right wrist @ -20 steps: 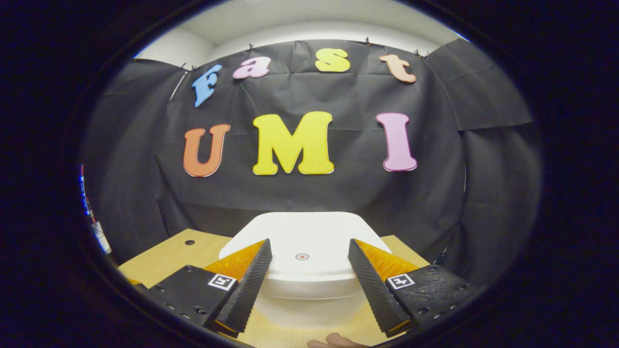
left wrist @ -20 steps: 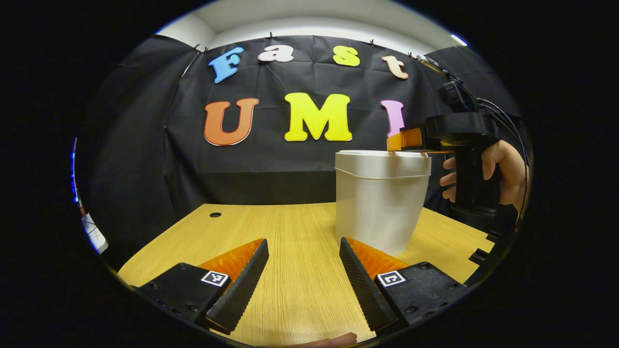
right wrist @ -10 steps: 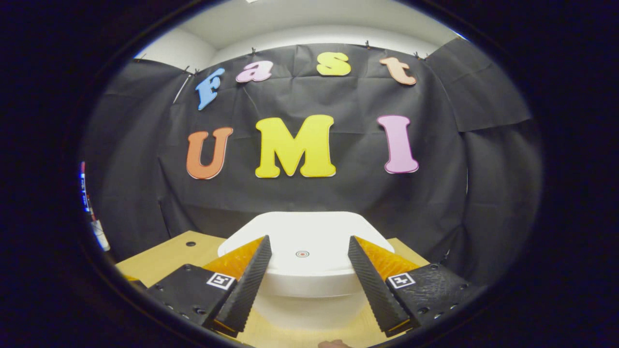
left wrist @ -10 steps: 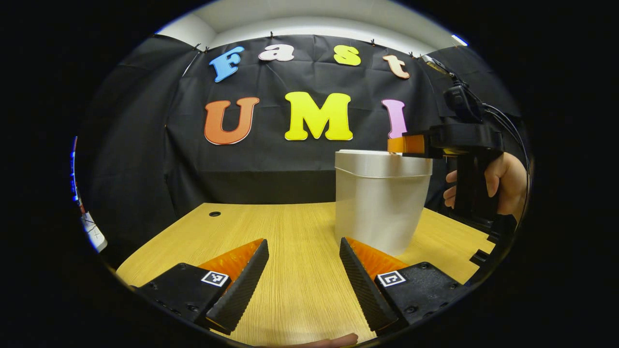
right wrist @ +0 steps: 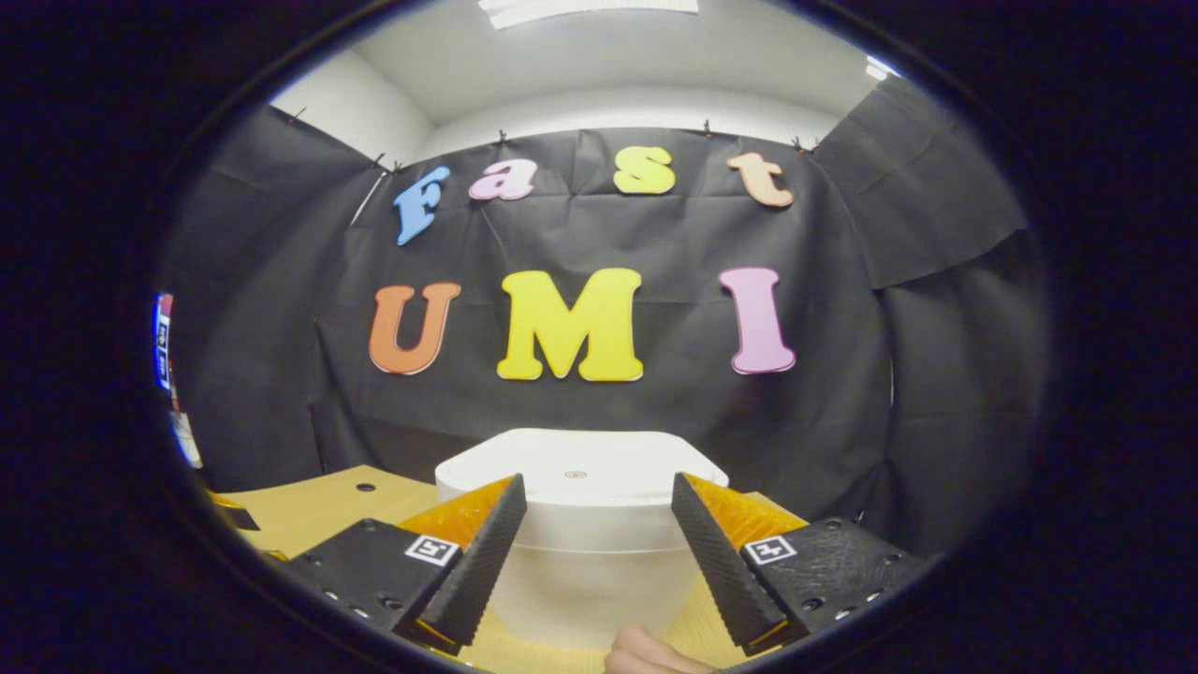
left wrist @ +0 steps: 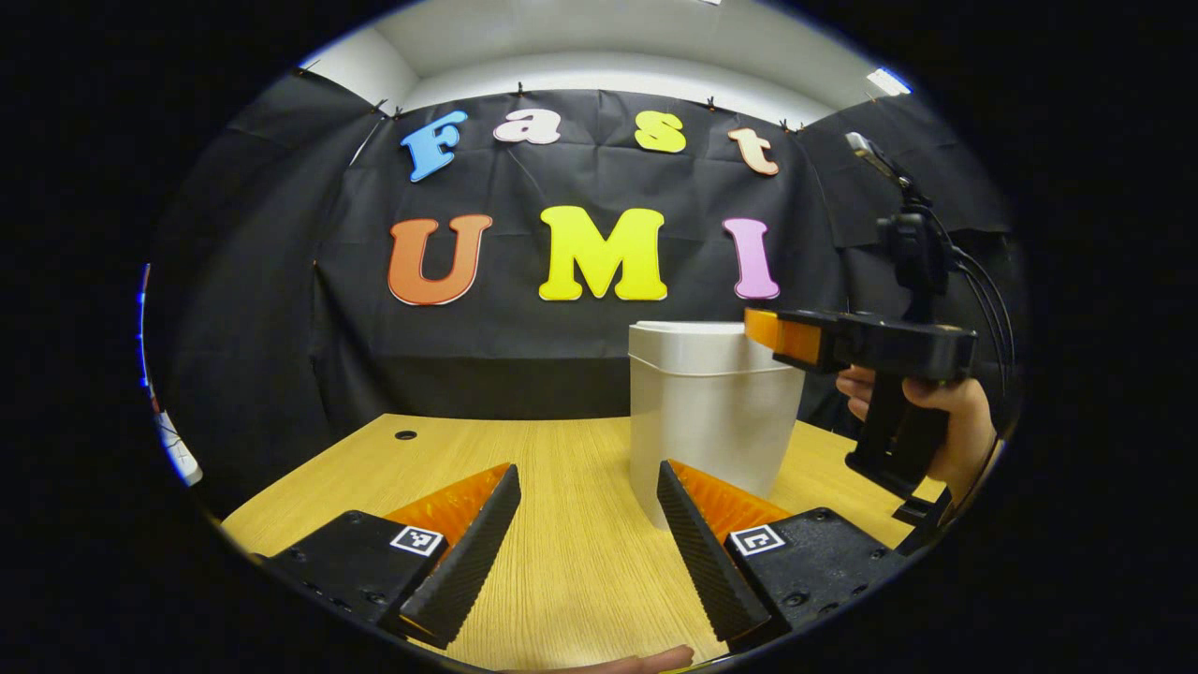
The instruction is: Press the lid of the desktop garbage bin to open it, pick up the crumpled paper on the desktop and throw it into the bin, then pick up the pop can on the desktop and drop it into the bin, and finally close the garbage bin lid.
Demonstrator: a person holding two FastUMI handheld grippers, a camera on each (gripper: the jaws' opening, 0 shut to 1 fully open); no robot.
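Note:
A white desktop bin (left wrist: 711, 412) stands on the wooden table (left wrist: 562, 487) with its lid (right wrist: 576, 468) down flat. My left gripper (left wrist: 585, 524) is open low over the table, just left of the bin's base. My right gripper (right wrist: 594, 538) is open in front of the bin at lid height, nothing between its fingers. In the left gripper view the right gripper (left wrist: 777, 332) is held by a hand (left wrist: 945, 421), its fingertips level with the bin's top right edge.
A small round hole (left wrist: 405, 435) sits in the table at the far left. The black cloth wall stands close behind the bin. Part of a finger (right wrist: 646, 651) shows at the bottom edge.
The right gripper has drawn back from over the lid and dropped a little; the bin looks slightly farther in the left gripper view. The lid stays down.

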